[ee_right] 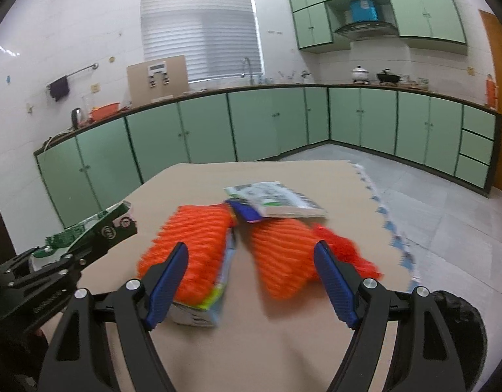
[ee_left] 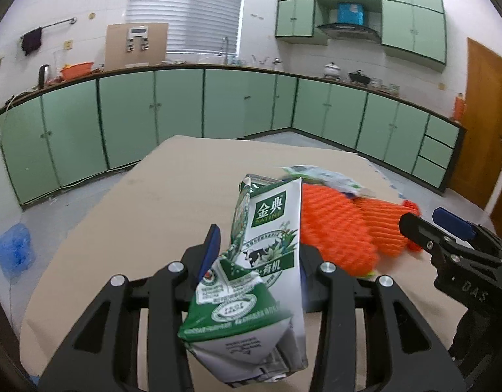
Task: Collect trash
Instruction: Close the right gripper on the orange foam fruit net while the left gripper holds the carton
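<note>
My left gripper (ee_left: pixel 256 254) is clamped on a crushed green-and-white milk carton (ee_left: pixel 264 261), its blue pads pressing the carton's sides. The carton stands roughly upright between the fingers, dented and torn at the top, lifted clear of the tan table top (ee_left: pixel 136 212). From the right wrist camera I see the same carton (ee_right: pixel 97 225) poking out of that gripper at the left edge, tilted over the table corner.

My right gripper (ee_right: pixel 251 281) has its jaws spread wide with nothing between the pads. It hovers just in front of the remaining trash. Directly ahead of its left finger lies an orange foam net (ee_right: pixel 189 251) draped over a small flattened box (ee_right: pixel 202 307). A second orange foam net (ee_right: pixel 283 258) lies ahead of the right finger, with a red mesh scrap (ee_right: pixel 345 248) touching its far side. Behind both nets sits a flattened green-and-white carton (ee_right: pixel 274 199), and a blue wrapper (ee_right: pixel 246 210) is tucked under its near edge.

Beyond the table runs an L-shaped row of green cabinets (ee_right: pixel 251 124) under a counter, with a window blind (ee_right: pixel 198 32) above.
</note>
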The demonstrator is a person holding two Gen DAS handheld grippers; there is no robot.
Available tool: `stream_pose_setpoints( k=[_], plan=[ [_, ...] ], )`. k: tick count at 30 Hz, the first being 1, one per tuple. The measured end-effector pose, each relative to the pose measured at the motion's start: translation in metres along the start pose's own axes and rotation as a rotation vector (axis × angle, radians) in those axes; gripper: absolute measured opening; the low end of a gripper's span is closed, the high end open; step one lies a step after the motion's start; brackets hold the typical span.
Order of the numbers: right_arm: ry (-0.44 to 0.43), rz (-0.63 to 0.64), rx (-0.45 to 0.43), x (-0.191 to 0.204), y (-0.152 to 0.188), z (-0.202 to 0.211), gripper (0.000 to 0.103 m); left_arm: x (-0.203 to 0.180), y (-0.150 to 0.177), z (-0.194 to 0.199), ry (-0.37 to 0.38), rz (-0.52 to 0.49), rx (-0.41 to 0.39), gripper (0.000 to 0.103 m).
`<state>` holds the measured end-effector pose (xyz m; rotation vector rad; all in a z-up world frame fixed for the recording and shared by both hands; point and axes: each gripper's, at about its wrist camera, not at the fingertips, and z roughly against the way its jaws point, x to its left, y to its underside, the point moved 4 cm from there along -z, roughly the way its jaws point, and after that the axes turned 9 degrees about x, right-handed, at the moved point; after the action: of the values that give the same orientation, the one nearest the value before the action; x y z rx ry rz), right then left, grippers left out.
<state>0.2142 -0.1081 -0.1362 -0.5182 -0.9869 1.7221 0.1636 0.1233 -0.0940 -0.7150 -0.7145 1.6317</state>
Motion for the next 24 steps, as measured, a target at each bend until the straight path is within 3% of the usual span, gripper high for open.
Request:
stream_pose_setpoints(
  k=[15, 18, 19, 21, 23, 24],
  plan=[
    [-0.042, 0.039, 0.114, 0.041, 0.002, -0.048, 0.068, 0.043, 0.011, -0.023, -0.060, 0.049, 0.047, 0.038],
    [-0.066, 0.043, 0.141, 0.042, 0.006, -0.054, 0.055, 0.045, 0.013, -0.023, -0.064, 0.049, 0.050, 0.038],
    [-0.083, 0.046, 0.148, 0.043, 0.007, -0.054, 0.046, 0.045, 0.014, -0.024, -0.064, 0.048, 0.051, 0.038],
    [-0.104, 0.055, 0.151, 0.044, 0.007, -0.052, 0.038, 0.044, 0.014, -0.023, -0.060, 0.046, 0.052, 0.038],
    [-0.114, 0.069, 0.145, 0.047, 0.009, -0.050, 0.020, 0.041, 0.013, -0.023, -0.057, 0.042, 0.051, 0.038],
    [-0.122, 0.072, 0.142, 0.046, 0.008, -0.047, 0.018, 0.041, 0.012, -0.023, -0.055, 0.041, 0.050, 0.038]
  ],
)
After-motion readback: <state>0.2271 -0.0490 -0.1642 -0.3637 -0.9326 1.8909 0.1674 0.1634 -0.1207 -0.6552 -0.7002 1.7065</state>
